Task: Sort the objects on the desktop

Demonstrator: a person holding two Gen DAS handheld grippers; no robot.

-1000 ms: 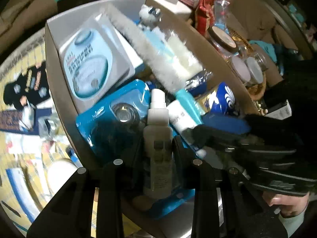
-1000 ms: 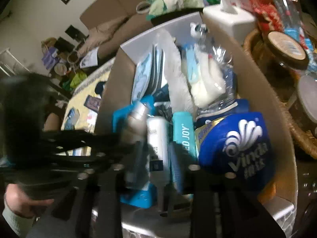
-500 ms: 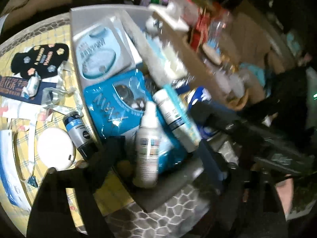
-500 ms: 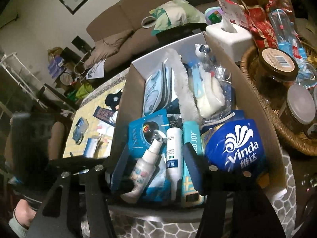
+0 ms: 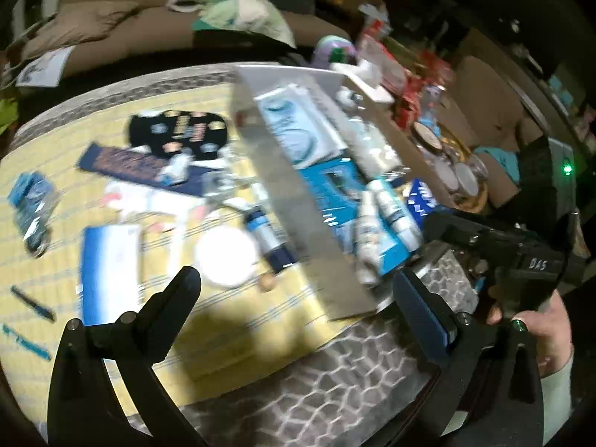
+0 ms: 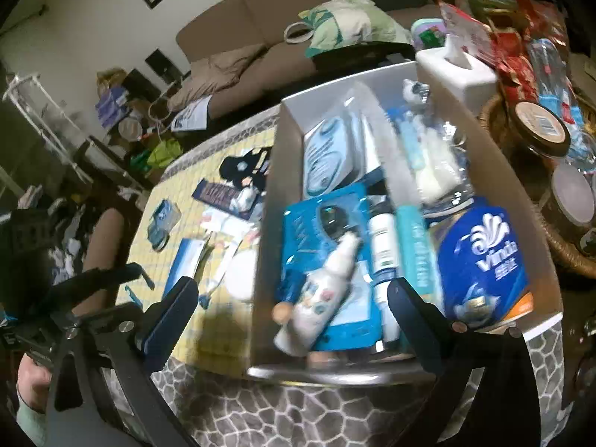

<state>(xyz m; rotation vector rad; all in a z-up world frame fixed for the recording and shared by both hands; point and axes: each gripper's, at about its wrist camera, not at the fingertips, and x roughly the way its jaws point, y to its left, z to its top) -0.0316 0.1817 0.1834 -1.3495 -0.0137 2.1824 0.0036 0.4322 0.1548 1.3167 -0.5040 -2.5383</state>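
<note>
Left gripper (image 5: 294, 290) opening, empty, over desk's near edge | right gripper (image 6: 290, 298) opening, empty, at box (image 6: 521, 201) | dark tube (image 5: 268, 238) (long axis toward left gripper) lies just outside box, left nearer

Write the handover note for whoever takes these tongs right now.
Left tongs: opening, nothing between them, above the yellow mat beside the box.
Right tongs: opening, empty, over the near end of the cardboard box.
Done: white spray bottle, slim white tube, teal tube and blue tissue pack lie in the box.
Left: on the mat, the round white disc, dark blue-labelled bottle, blue-and-white flat box and pens are unsorted.
</note>
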